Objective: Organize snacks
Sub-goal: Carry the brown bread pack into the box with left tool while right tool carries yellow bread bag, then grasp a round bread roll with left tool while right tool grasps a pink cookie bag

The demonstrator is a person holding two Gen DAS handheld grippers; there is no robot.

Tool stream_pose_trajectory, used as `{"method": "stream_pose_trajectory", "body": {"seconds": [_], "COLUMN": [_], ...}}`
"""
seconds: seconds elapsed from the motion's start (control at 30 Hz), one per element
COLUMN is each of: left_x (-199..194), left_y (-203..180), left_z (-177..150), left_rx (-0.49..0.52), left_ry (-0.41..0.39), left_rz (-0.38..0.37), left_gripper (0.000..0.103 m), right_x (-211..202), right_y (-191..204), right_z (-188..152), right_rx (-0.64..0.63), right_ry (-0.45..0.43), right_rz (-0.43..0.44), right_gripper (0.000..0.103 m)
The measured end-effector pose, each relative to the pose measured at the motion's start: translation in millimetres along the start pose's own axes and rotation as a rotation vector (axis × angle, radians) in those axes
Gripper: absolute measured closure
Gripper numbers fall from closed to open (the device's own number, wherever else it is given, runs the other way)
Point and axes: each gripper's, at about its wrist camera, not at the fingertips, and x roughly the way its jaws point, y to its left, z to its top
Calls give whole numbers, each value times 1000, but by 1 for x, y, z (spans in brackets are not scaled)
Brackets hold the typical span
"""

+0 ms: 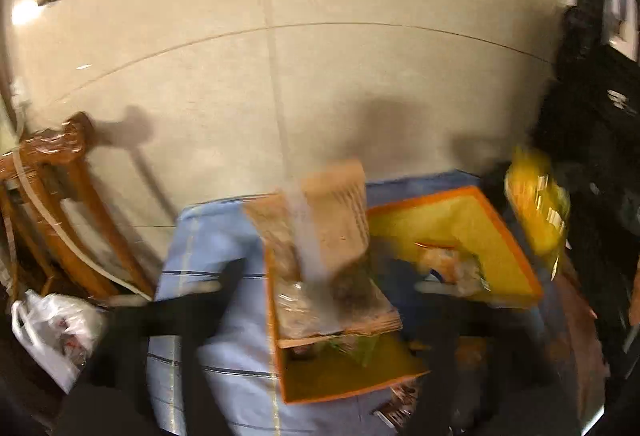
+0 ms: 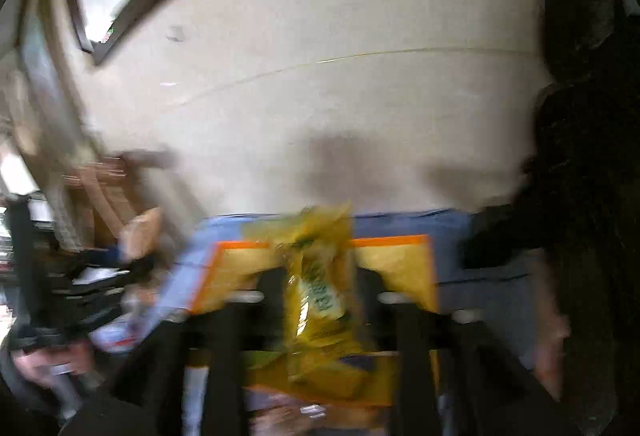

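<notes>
In the left wrist view my left gripper [image 1: 320,288] is shut on a brown snack bag [image 1: 332,232] with a clear strip, held upright above an orange-rimmed yellow box [image 1: 344,376]. A second orange-rimmed yellow box [image 1: 496,232] lies to its right with a clear-wrapped snack [image 1: 452,268] inside. In the right wrist view my right gripper [image 2: 320,300] is shut on a yellow snack bag [image 2: 320,288], held over an orange-rimmed yellow box [image 2: 404,264]. That yellow bag also shows in the left wrist view [image 1: 536,204] at the right, blurred.
The boxes sit on a light blue striped cloth [image 1: 216,316] against a beige wall [image 1: 320,76]. A wooden chair [image 1: 60,204] and a white plastic bag [image 1: 52,332] stand at the left. More snack packs [image 2: 280,408] lie near the bottom of the right wrist view.
</notes>
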Motion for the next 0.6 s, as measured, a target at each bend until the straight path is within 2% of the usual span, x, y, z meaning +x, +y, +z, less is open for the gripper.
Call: {"method": "stream_pose_trajectory", "body": {"seconds": [0.03, 0.1, 0.2, 0.3, 0.33, 0.4, 0.47, 0.53, 0.6], "left_x": [-3, -7, -14, -22, -24, -28, -33, -39, -45], "left_y": [4, 9, 27, 43, 48, 53, 59, 64, 70], "left_z": [-4, -13, -45, -81, -97, -125, -154, -176, -198], "left_rx": [-14, -1, -5, -10, -7, 5, 17, 10, -9], "left_ry": [-19, -24, 10, 69, 93, 137, 186, 218, 251], "left_rz": [9, -21, -21, -10, -5, 18, 45, 52, 40], "left_gripper": [4, 4, 4, 4, 4, 4, 4, 4, 4], "right_x": [-2, -12, -35, -43, -41, -32, -25, -16, -5], "right_y": [0, -4, -24, -53, -69, -100, -118, -124, -123], "right_z": [-5, -21, -66, -128, -153, -196, -221, -234, -235], "right_rx": [-6, -13, 20, 48, 85, 216, 320, 359, 344], "right_ry": [-7, 12, 66, 196, 265, 380, 417, 431, 414], "right_rz": [-58, -45, -112, -250, -312, -373, -366, -343, -305], "right_gripper": [4, 4, 4, 4, 4, 4, 4, 4, 4]}}
